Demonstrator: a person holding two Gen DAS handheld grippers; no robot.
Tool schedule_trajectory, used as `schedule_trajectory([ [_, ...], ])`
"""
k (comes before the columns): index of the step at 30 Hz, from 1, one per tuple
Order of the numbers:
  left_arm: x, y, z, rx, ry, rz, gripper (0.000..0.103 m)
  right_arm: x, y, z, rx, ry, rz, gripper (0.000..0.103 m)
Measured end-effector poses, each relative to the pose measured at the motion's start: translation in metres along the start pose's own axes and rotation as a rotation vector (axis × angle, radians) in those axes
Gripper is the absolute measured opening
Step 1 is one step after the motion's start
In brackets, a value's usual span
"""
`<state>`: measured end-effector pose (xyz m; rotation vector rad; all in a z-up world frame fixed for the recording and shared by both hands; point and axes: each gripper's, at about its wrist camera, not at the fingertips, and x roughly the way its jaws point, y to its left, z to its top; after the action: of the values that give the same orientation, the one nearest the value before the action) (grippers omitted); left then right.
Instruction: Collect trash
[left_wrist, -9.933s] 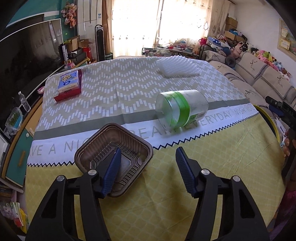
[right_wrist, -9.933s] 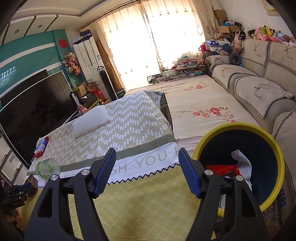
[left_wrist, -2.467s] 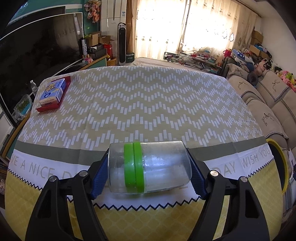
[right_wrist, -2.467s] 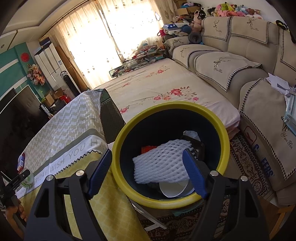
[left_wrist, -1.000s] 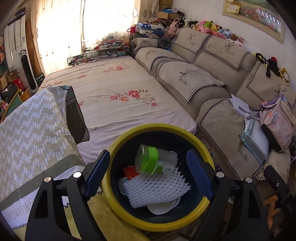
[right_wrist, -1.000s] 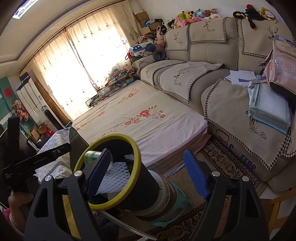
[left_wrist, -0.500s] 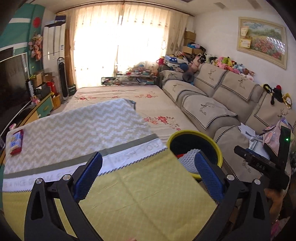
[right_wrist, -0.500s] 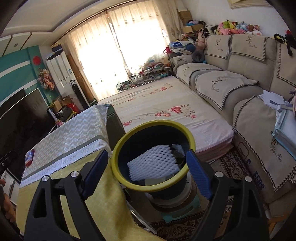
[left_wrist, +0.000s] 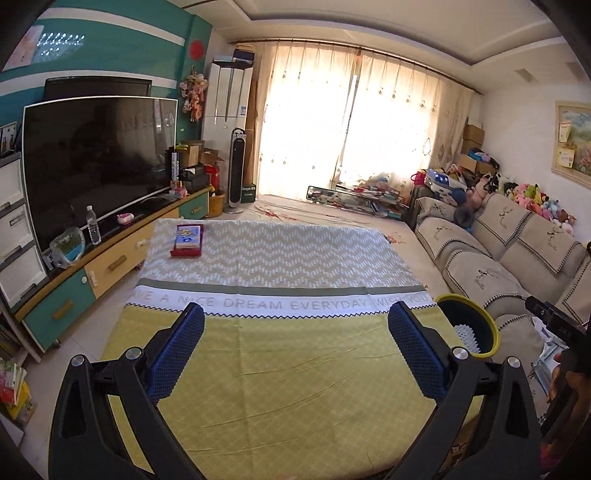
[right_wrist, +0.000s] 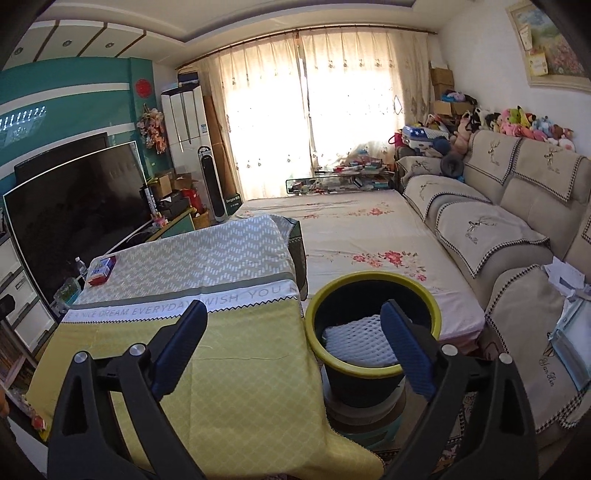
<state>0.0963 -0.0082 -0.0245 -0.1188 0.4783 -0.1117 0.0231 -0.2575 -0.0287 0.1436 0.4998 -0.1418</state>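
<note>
Tissue box (left_wrist: 188, 240), last item on tablecloth (left_wrist: 280, 369), at 11 o'clock: judged light, crushable card; grip across long sides. Left gripper (left_wrist: 295, 354) and right gripper (right_wrist: 293, 347) gape wide, empty. Yellow-rimmed bin (right_wrist: 373, 321) at 3 o'clock.

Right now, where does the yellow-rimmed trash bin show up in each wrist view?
Left wrist: the trash bin sits at the right, off the table's right edge, beside the sofa.
Right wrist: the bin is low centre, just past the right finger, white foam netting inside.
Shared landmark: the red and blue box on the tablecloth's far left corner.
</note>
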Motion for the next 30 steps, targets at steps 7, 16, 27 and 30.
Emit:
schedule_trajectory([
  [7, -0.048, 0.01, -0.009, -0.012, -0.034, -0.014, 0.098, -0.032, 0.031, 0.002, -0.068, -0.052, 0.02, 0.093],
  [16, -0.078, 0.007, -0.008, 0.003, -0.072, 0.026, 0.098, -0.055, 0.041, 0.006, -0.091, -0.086, 0.017, 0.094],
  [27, -0.082, -0.004, -0.008, 0.015, -0.066, 0.032, 0.098, -0.065, 0.046, 0.007, -0.084, -0.087, 0.037, 0.094],
  [30, -0.08, -0.005, -0.008, 0.015, -0.057, 0.032, 0.098, -0.065, 0.045, 0.008, -0.079, -0.085, 0.04, 0.094],
])
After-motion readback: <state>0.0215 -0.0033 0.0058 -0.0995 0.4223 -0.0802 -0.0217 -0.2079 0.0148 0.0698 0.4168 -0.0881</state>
